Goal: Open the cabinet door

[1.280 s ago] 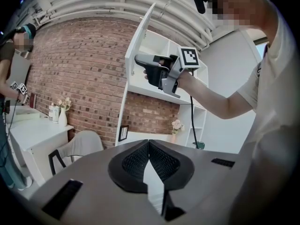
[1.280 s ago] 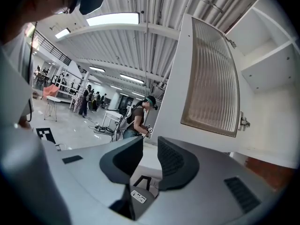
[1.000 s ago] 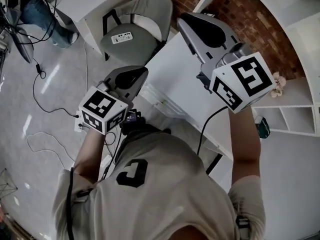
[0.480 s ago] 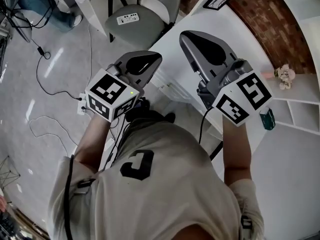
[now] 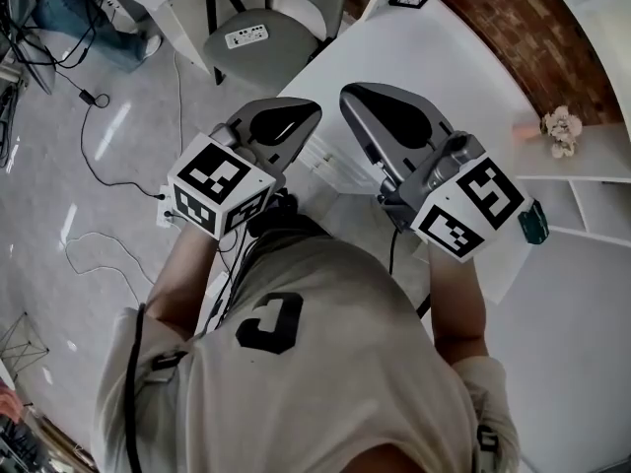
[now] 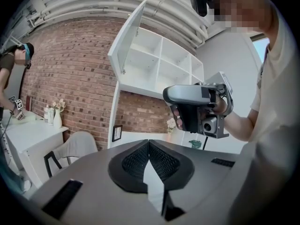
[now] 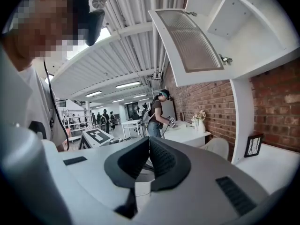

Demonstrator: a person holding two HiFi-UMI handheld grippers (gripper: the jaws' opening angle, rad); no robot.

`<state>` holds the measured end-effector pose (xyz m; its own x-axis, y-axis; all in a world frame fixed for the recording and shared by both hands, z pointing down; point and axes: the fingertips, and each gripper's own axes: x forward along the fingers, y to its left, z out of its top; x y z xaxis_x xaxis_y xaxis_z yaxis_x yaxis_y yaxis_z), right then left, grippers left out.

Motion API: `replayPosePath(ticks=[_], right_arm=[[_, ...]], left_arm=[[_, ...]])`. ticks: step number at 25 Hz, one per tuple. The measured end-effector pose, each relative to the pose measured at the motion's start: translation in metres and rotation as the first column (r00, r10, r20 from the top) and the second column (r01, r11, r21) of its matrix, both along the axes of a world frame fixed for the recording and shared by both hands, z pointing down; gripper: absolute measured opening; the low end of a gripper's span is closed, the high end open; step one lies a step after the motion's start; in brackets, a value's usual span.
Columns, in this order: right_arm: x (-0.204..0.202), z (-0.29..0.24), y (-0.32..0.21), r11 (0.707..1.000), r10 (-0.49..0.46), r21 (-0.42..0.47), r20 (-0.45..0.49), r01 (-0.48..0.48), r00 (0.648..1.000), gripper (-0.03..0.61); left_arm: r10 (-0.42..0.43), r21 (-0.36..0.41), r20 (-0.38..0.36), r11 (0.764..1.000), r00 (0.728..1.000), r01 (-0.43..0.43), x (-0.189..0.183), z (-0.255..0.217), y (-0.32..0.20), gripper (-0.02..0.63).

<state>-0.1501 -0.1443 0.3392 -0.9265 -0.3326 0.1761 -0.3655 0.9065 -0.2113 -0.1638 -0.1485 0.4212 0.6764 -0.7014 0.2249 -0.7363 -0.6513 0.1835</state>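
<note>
Both tongs are pressed together on nothing: the left gripper [image 6: 148, 143] shows pad flat against pad, and so does the right gripper [image 7: 149, 142], no handle or edge between them. And the door [image 7: 187, 41]? Up at 1 o'clock in the right gripper view, swung well out from the cabinet [image 7: 243, 18], its shelves open to view. In the left gripper view it hangs at 11 o'clock, high overhead. From the head view the two grippers sit side by side at chest level, noses toward 12 o'clock, near each other but apart, well short of the door. I read that as hands parked: with the door standing open there's nothing to grip, so the jaws are closed and held low.
</note>
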Motion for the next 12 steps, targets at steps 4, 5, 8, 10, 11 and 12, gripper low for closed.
replayPosePath(ticks=[4,5,8,10,11,12], right_arm=[[0.039,0.0,0.009,0.998,0.048,-0.028,0.037,-0.047,0.998,0.026],[0.05,0.0,0.012,0.998,0.059,-0.036,0.046,-0.058,0.997,0.026],[0.082,-0.001,0.02,0.995,0.09,-0.055,0.077,-0.086,0.993,0.026],[0.102,0.0,0.027,0.992,0.114,-0.069,0.098,-0.107,0.989,0.026],[0.112,0.001,0.03,0.99,0.127,-0.078,0.105,-0.119,0.986,0.026],[0.122,0.003,0.033,0.988,0.139,-0.087,0.111,-0.13,0.984,0.026]], left_arm=[[0.034,0.015,0.009,0.999,0.999,-0.034,0.034,-0.006,0.007,0.017],[0.044,0.019,0.014,0.999,0.999,-0.045,0.044,-0.008,0.009,0.017],[0.066,0.033,0.022,0.997,0.998,-0.067,0.073,-0.013,0.015,0.017],[0.075,0.036,0.026,0.996,0.997,-0.076,0.089,-0.015,0.02,0.017],[0.08,0.037,0.03,0.996,0.996,-0.081,0.096,-0.016,0.023,0.017],[0.084,0.038,0.035,0.996,0.996,-0.085,0.103,-0.016,0.025,0.017]])
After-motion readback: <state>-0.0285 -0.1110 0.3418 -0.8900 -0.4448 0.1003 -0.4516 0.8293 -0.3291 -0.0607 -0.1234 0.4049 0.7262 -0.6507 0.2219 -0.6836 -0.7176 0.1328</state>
